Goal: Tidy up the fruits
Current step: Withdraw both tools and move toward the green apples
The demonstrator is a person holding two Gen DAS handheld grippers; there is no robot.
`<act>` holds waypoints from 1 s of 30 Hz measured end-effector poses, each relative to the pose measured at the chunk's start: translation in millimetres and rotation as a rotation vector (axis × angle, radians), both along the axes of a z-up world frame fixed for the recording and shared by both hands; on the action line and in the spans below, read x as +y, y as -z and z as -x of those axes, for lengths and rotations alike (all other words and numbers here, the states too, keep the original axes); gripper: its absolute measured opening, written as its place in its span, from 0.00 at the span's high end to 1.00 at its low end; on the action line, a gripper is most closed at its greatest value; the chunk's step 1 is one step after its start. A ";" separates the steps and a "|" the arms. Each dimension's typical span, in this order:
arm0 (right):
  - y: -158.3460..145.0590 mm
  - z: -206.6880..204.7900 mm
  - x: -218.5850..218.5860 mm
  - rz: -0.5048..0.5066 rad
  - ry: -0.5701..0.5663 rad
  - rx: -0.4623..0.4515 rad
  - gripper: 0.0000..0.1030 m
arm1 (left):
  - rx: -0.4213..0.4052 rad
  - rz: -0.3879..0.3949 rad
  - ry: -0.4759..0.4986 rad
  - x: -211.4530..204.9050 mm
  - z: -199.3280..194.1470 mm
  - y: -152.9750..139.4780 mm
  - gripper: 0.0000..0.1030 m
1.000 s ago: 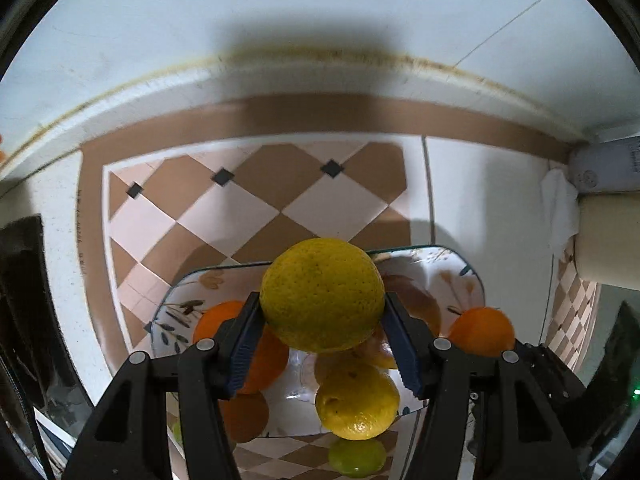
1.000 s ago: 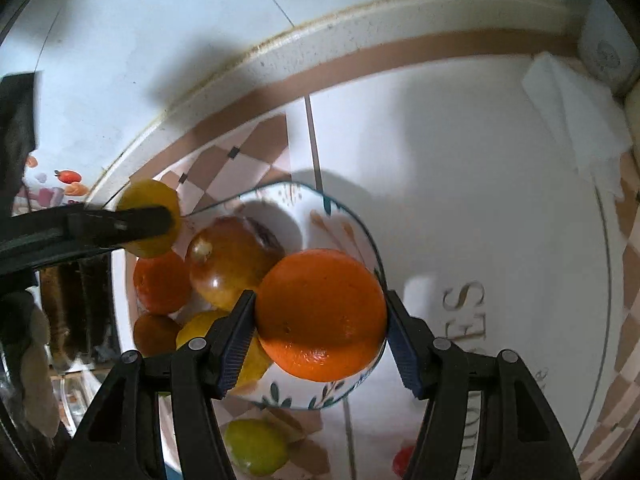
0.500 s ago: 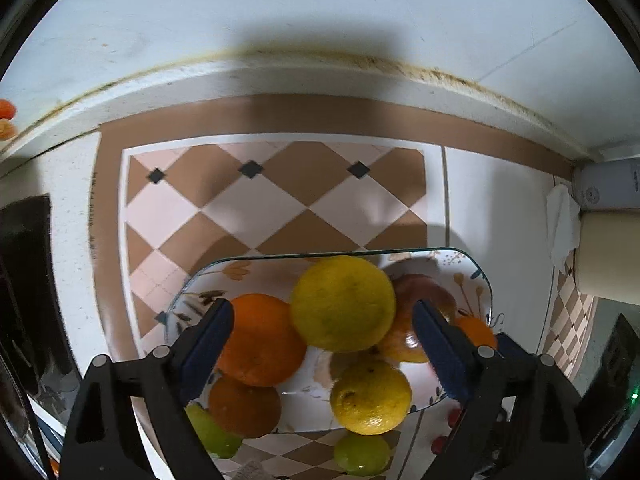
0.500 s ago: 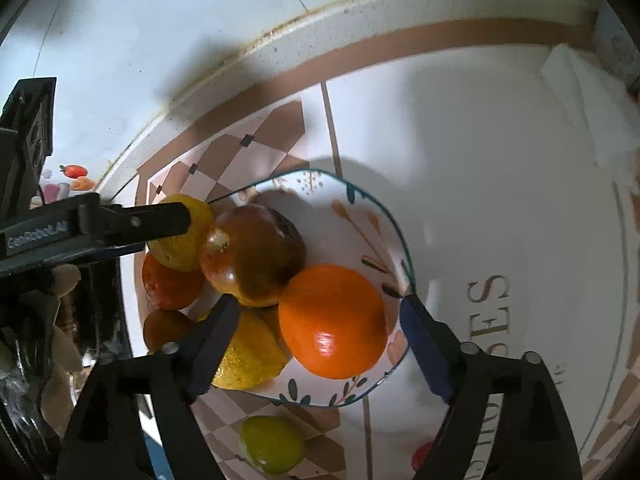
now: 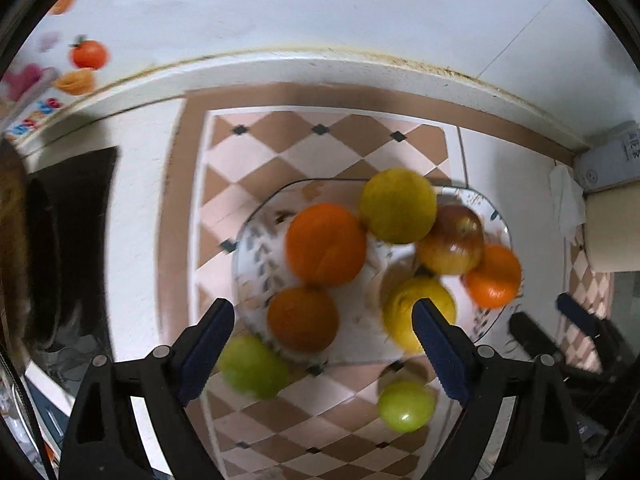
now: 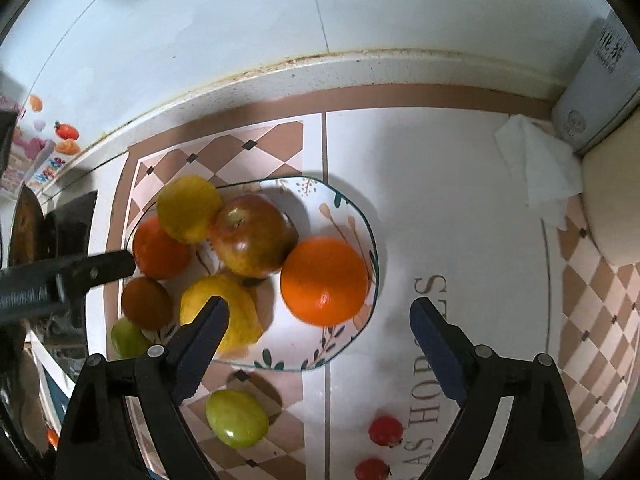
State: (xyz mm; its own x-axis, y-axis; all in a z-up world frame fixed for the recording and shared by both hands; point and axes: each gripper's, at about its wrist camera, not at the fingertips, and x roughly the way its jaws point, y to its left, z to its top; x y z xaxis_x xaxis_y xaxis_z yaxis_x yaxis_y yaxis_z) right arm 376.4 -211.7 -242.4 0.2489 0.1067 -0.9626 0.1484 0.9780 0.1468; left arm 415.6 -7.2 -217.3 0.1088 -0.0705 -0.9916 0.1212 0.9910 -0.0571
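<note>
A patterned plate on the counter holds several fruits: a yellow-green citrus, a red apple, oranges, a dark orange and a lemon. Two green fruits lie on the counter beside the plate's near edge. My left gripper is open and empty above the plate's near side. My right gripper is open and empty, just in front of the orange.
Two small red fruits lie on the mat at the right. A white tissue and a grey box sit at the back right corner. A dark pan is at the left. The wall runs behind.
Both grippers opened and let go: the yellow-green citrus and the orange now rest on the plate. Both grippers have drawn back and up from the plate.
</note>
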 end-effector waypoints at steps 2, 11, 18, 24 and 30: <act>-8.2 7.3 3.8 0.013 -0.008 -0.013 0.09 | -0.052 -0.016 -0.008 4.8 15.5 -10.8 0.12; -55.0 50.9 17.3 0.054 -0.030 -0.106 0.09 | -0.195 -0.026 -0.038 20.6 67.8 -49.2 0.12; -93.5 93.4 28.0 0.074 -0.043 -0.188 0.09 | -0.313 -0.017 -0.048 25.3 113.5 -87.0 0.12; -124.1 132.7 32.7 0.072 -0.041 -0.247 0.09 | -0.380 0.005 -0.045 23.4 149.3 -113.1 0.12; -155.2 168.5 37.3 0.073 -0.041 -0.307 0.09 | -0.453 0.015 -0.038 22.9 177.7 -137.6 0.12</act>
State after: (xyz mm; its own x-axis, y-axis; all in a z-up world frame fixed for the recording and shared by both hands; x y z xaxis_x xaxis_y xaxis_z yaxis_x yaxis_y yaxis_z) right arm 207.8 -174.4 -87.3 0.5261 0.0563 -0.8485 0.0684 0.9918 0.1082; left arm 237.9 15.7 -79.7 0.5343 -0.0717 -0.8423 0.1005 0.9947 -0.0209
